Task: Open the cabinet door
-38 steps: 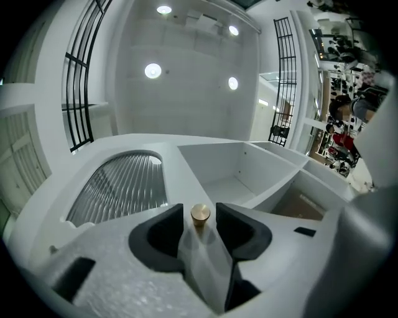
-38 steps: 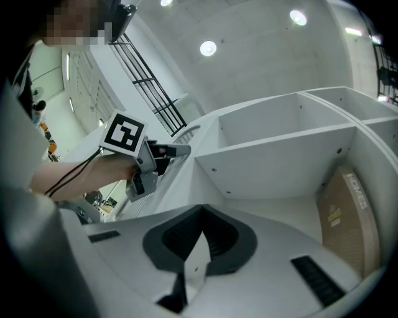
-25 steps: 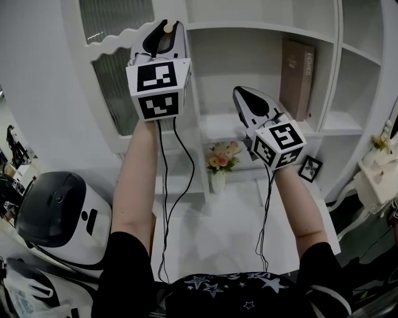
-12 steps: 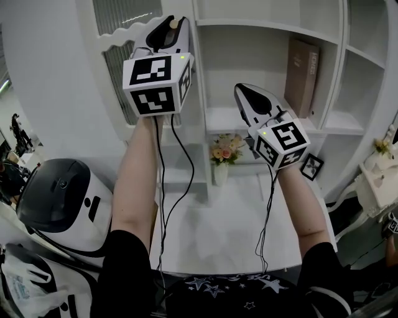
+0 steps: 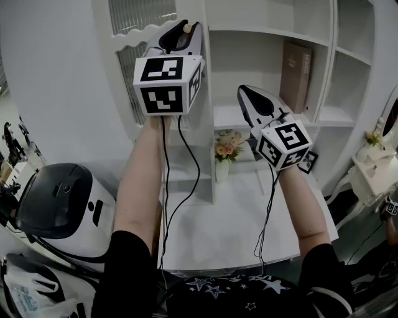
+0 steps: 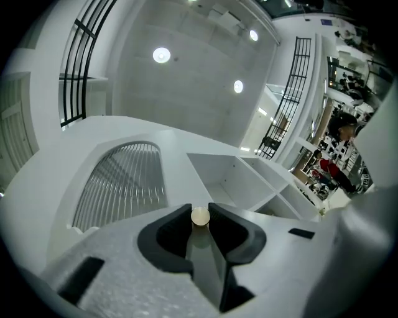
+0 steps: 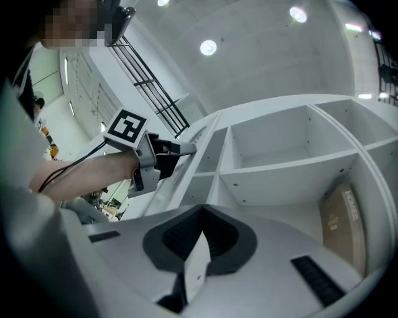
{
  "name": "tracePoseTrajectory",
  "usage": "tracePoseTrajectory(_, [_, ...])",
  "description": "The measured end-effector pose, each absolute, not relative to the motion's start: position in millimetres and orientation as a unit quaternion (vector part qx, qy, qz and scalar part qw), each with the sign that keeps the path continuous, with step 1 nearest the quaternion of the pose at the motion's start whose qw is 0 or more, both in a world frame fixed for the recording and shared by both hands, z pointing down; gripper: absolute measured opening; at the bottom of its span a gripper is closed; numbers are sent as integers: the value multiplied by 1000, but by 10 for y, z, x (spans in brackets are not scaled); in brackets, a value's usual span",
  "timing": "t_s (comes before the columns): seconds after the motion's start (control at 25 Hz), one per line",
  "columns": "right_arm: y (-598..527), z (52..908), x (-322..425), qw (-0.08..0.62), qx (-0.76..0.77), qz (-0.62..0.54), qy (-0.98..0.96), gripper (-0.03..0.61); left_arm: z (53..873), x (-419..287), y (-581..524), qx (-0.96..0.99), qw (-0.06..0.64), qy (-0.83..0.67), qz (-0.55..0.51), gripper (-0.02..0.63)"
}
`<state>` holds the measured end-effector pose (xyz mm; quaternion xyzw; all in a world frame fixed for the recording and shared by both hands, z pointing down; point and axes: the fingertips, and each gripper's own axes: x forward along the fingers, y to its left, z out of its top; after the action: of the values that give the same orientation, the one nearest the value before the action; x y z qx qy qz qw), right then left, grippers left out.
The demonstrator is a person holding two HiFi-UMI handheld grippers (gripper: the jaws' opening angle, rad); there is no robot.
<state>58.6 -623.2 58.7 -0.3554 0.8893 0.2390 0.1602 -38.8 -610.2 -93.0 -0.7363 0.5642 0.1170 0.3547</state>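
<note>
The white cabinet door has a ribbed glass panel and a small cream knob at its edge. My left gripper is raised at the upper left and is shut on that knob. In the left gripper view the knob sits pinched between the dark pads of the left gripper, with the door panel beyond it. My right gripper hangs in front of the open shelves with its jaws together and nothing in them. In the right gripper view its tips meet, and the left gripper shows at the door edge.
A brown book stands on a shelf at the right. A vase of flowers and a small picture frame stand on the white counter. A white and grey rounded machine is at the lower left.
The left gripper has moved rightward in the head view with the knob in it, and the door edge has come along with it. The right gripper has shifted slightly, still shut.
</note>
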Motion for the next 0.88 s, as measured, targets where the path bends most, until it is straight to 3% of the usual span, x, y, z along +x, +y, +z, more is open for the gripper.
tracePoseTrajectory(0.88, [-5064, 365, 162, 162, -428, 280, 843, 6, -908, -632, -5189, -807, 336, 461, 151, 94])
